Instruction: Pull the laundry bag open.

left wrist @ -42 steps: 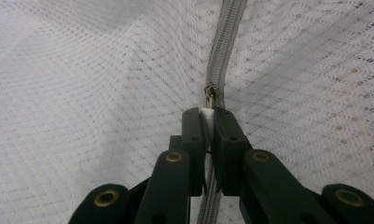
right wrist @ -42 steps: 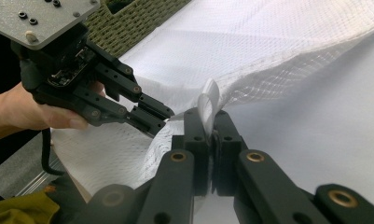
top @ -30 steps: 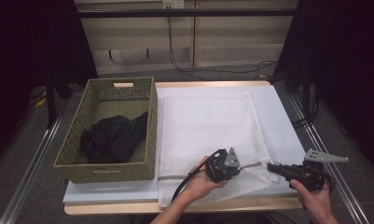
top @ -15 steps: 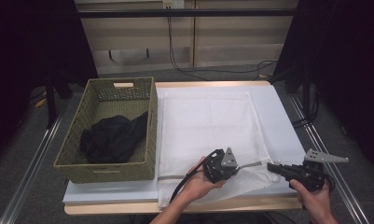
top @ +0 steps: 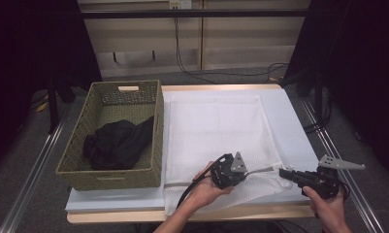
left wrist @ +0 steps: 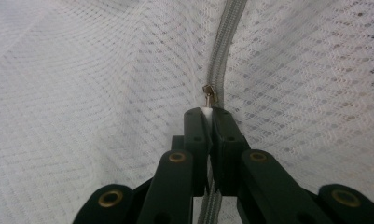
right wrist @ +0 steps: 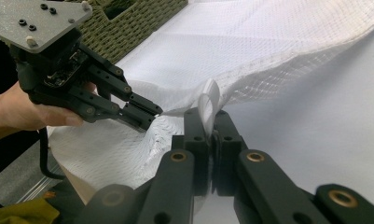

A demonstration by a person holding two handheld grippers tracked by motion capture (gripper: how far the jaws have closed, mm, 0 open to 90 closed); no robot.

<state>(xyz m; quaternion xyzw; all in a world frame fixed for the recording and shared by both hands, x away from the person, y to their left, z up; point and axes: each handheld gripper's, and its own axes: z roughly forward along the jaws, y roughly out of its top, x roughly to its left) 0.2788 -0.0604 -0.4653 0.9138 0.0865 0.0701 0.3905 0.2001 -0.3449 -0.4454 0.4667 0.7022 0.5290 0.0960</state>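
Here we grip a white mesh laundry bag at the counter's near edge.
Our left claw is clenched on the zipper pull; our right claw pinches the bag's near right corner.

In the left gripper view, the zipper is running under the left claw and off the bottom edge, and the white scrap pinched there is too small to identify. The right claw is covering the mesh bag fold it is pinching. The dark cloth is lying bunched in the basket, its shape unreadable.
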